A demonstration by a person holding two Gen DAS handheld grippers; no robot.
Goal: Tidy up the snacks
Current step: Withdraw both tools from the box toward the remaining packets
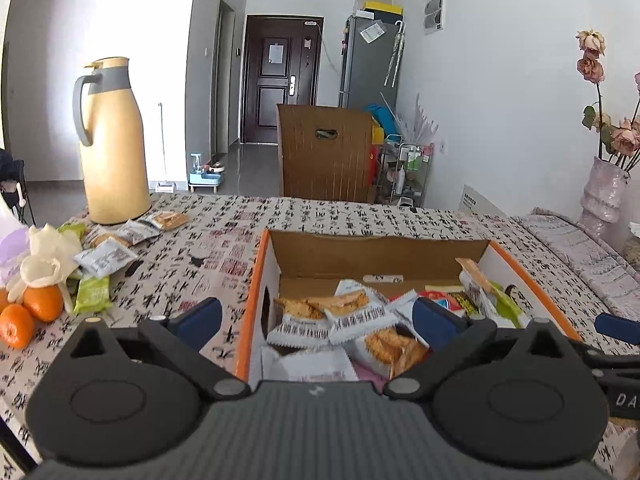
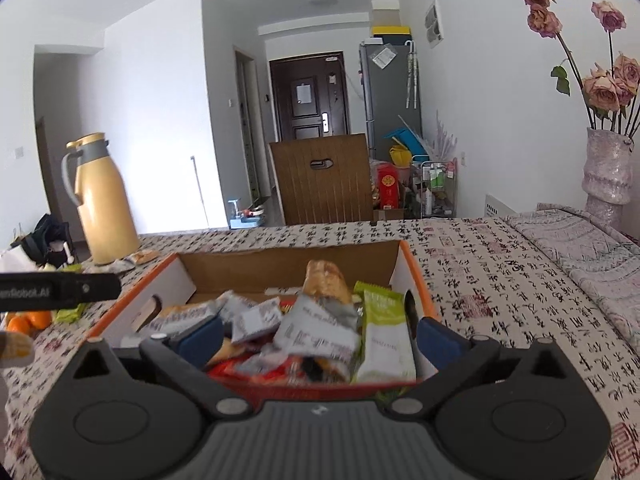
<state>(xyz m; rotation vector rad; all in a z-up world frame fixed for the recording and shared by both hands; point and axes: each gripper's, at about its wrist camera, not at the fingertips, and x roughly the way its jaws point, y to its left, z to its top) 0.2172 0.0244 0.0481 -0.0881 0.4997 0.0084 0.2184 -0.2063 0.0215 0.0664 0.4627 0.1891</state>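
An orange-rimmed cardboard box [image 1: 360, 256] sits on the patterned tablecloth, holding several snack packets [image 1: 352, 316]. My left gripper [image 1: 318, 320] hangs open over the box's left wall, one blue pad outside it and one above the packets, gripping nothing. More loose snack packets [image 1: 108, 256] and a green packet [image 1: 93, 294] lie on the cloth at the left. In the right wrist view the same box [image 2: 280, 268] is full of grey packets [image 2: 312, 324], with a green packet [image 2: 384, 332] leaning at the right. My right gripper [image 2: 318, 336] is open above them and empty.
A tall yellow thermos [image 1: 114, 148] stands at the table's back left by the loose snacks. Oranges [image 1: 28, 314] and a white glove [image 1: 44, 264] lie at the left edge. A vase of dried roses [image 2: 606, 168] and a folded cloth [image 2: 580, 240] occupy the right. A wooden chair [image 1: 324, 152] stands behind.
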